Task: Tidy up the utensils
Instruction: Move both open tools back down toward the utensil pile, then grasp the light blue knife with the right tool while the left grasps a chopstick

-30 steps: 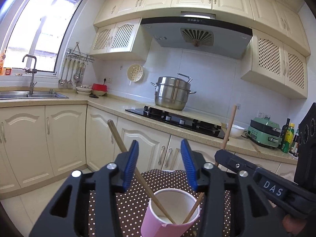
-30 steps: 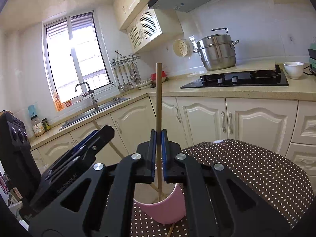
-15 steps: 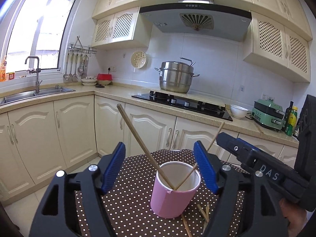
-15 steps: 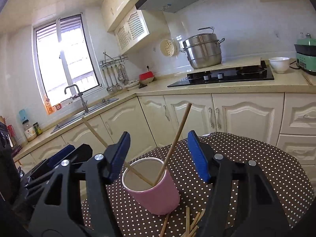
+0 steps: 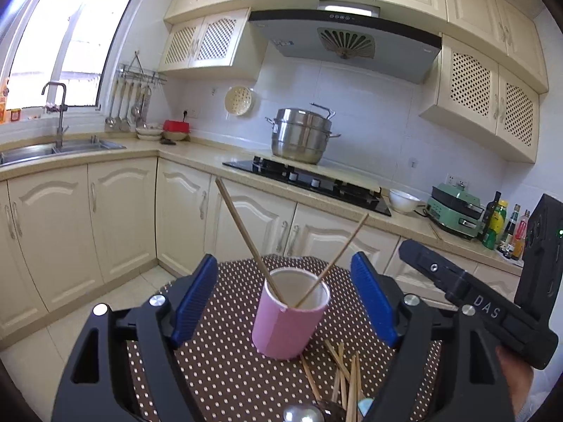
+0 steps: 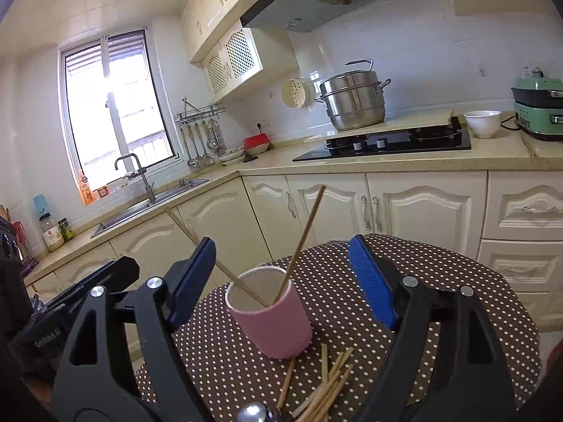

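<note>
A pink cup [image 5: 288, 330] [image 6: 278, 330] stands on the brown dotted tablecloth [image 5: 218, 369] [image 6: 440, 263]. Two wooden chopsticks lean in it, one to the left [image 5: 242, 221] [image 6: 197, 242] and one to the right [image 5: 345, 246] [image 6: 306, 232]. Several loose chopsticks [image 5: 343, 369] [image 6: 323, 387] lie in front of the cup, beside a shiny spoon bowl [image 5: 304, 413] [image 6: 251, 413]. My left gripper [image 5: 283, 262] and right gripper [image 6: 281, 246] hover short of the cup. Both sets of jaws are opening, with nothing pressed between their blue pads.
Cream cabinets [image 5: 116, 225] and a counter with a black hob [image 5: 309, 183], a steel pot [image 5: 302, 137] and a white bowl [image 6: 482, 123] stand beyond the table. A sink [image 5: 59, 147] is at the left. The right gripper's body [image 5: 475, 309] sits close on the right.
The right gripper let go of its upright chopstick, which now leans in the cup. Both grippers opened wide and drew back from the cup, bringing the loose chopsticks into view.
</note>
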`<action>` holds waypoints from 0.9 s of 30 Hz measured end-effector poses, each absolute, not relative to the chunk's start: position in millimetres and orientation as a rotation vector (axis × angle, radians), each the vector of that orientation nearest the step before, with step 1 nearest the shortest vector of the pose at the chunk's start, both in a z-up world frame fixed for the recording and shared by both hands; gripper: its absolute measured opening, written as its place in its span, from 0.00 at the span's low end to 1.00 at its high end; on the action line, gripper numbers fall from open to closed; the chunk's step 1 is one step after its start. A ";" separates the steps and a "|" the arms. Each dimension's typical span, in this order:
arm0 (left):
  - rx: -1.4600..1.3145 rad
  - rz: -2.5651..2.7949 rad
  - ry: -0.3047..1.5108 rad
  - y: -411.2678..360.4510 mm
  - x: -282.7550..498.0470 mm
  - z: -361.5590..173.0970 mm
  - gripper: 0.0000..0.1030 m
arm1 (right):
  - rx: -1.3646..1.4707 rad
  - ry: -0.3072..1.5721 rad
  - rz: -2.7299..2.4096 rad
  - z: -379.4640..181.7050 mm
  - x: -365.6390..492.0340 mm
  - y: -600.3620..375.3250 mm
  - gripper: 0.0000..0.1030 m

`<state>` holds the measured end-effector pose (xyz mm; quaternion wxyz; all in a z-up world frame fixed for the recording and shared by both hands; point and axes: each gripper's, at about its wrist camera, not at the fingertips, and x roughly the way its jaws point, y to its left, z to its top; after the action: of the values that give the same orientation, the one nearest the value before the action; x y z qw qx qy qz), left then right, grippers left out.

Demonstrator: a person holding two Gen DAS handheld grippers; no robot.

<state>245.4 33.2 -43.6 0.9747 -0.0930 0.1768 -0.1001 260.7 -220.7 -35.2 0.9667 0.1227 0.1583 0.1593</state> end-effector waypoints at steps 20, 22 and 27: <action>-0.088 -0.298 0.904 -0.2 232.3 -149.0 0.74 | 0.238 0.637 0.239 -121.9 197.2 -257.7 0.78; -0.098 -0.295 0.917 -0.5 226.9 -156.1 0.74 | 0.224 0.674 0.259 -128.8 193.9 -252.1 0.78; -0.093 -0.252 0.913 4.8 211.0 -168.0 0.74 | 0.170 0.766 0.275 -147.1 193.3 -233.1 0.78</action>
<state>211.0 4.8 -168.0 0.8889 -0.0450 0.4394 -0.1212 193.3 -233.1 -147.1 0.9149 0.0826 0.3719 0.1338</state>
